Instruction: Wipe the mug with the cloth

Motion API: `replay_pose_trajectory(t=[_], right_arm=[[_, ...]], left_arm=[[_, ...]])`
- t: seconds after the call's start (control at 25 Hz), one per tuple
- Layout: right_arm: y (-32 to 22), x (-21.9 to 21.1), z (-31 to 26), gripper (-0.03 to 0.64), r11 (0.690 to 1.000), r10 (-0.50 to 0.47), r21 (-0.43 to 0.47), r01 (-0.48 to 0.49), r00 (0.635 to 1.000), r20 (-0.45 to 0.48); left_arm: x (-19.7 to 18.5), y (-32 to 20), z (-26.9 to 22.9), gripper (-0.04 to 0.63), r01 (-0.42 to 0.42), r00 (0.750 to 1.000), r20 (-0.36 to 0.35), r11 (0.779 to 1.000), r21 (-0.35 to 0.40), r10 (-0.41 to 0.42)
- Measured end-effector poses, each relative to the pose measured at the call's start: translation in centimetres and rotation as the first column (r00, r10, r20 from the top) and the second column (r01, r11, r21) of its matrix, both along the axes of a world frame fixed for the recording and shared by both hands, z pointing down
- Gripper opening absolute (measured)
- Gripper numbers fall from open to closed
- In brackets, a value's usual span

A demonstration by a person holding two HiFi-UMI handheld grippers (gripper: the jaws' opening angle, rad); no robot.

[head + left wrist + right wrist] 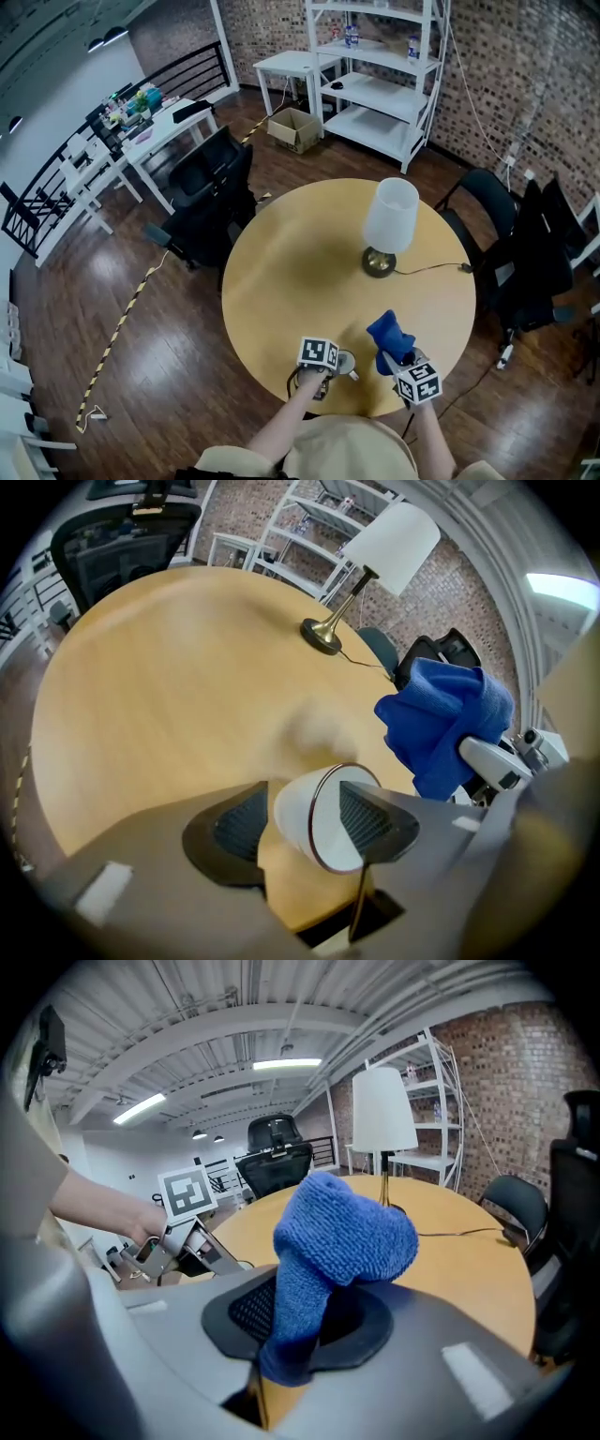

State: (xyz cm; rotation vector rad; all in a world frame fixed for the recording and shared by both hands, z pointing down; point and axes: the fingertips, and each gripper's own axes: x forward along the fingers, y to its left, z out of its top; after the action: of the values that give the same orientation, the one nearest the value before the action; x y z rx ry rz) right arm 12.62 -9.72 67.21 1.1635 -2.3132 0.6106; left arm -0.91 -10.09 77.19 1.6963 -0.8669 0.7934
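Observation:
A white mug (292,816) with a dark rim lies tilted between the jaws of my left gripper (307,825), low over the round wooden table (291,272). The right pad sits in the mug's mouth and the left pad stands outside its wall. The pads are too far apart to pinch the wall. In the head view the mug (346,363) shows just right of the left gripper (323,370) at the table's near edge. My right gripper (300,1321) is shut on a blue cloth (342,1232), which bunches above the jaws. It is raised just right of the mug.
A table lamp (389,220) with a white shade stands right of the table's centre, its cord (431,271) running to the right edge. Black chairs (211,202) flank the table. A white shelf unit (375,75) stands at the brick wall behind.

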Motion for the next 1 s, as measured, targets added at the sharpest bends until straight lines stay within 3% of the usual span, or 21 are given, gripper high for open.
replay_pose_trajectory(t=[0.08, 0.2, 0.28, 0.32, 0.4, 0.48, 0.64, 0.76, 0.8, 0.88, 1.0], right_arm=[[-0.6, -0.3, -1.3, 0.078, 1.000, 0.003, 0.026, -0.004, 1.000, 0.022], [-2.5, -0.9, -4.1, 0.078, 0.995, 0.035, 0.095, -0.038, 0.999, 0.029], [-4.3, -1.3, -6.9, 0.078, 0.985, 0.059, 0.164, -0.060, 0.998, 0.013], [-5.2, -1.6, -8.6, 0.078, 0.978, 0.061, 0.200, -0.065, 0.998, 0.027], [-6.6, -2.6, -12.5, 0.078, 0.961, 0.049, 0.267, -0.071, 0.995, 0.087], [-7.5, -3.5, -16.2, 0.078, 0.941, 0.033, 0.331, -0.077, 0.990, 0.138], [-8.2, -4.3, -22.3, 0.078, 0.887, 0.032, 0.452, -0.097, 0.988, 0.150], [-8.0, -4.4, -25.6, 0.078, 0.837, 0.056, 0.536, -0.112, 0.991, 0.120], [-7.9, -4.2, -26.4, 0.078, 0.823, 0.074, 0.554, -0.124, 0.991, 0.112], [-7.8, -3.6, -27.3, 0.078, 0.804, 0.117, 0.575, -0.150, 0.989, 0.095], [-7.7, -3.2, -27.5, 0.078, 0.800, 0.152, 0.572, -0.180, 0.984, 0.097]], left_arm=[[-0.2, -0.5, -1.9, 0.292, -0.006, 1.000, -0.024, 0.999, 0.051, 0.007], [-1.4, -2.0, -6.3, 0.305, -0.016, 0.998, -0.058, 0.985, 0.172, 0.026], [-1.7, -3.8, -10.3, 0.316, -0.016, 0.996, -0.080, 0.954, 0.300, 0.042], [-1.9, -5.0, -12.6, 0.316, -0.009, 0.995, -0.087, 0.926, 0.376, 0.045], [-2.4, -7.5, -17.6, 0.318, 0.022, 0.995, -0.097, 0.847, 0.531, 0.035], [-3.1, -9.4, -22.5, 0.319, 0.067, 0.993, -0.118, 0.748, 0.661, 0.015], [-4.8, -11.1, -30.9, 0.319, 0.118, 0.992, -0.128, 0.527, 0.841, -0.018], [-6.4, -11.3, -36.1, 0.307, 0.118, 0.993, -0.102, 0.363, 0.924, -0.064], [-6.9, -11.2, -37.2, 0.304, 0.112, 0.993, -0.089, 0.324, 0.939, -0.083], [-7.4, -11.1, -38.6, 0.299, 0.097, 0.991, -0.068, 0.277, 0.956, -0.113], [-7.4, -10.6, -39.2, 0.299, 0.104, 0.990, -0.075, 0.258, 0.961, -0.120]])
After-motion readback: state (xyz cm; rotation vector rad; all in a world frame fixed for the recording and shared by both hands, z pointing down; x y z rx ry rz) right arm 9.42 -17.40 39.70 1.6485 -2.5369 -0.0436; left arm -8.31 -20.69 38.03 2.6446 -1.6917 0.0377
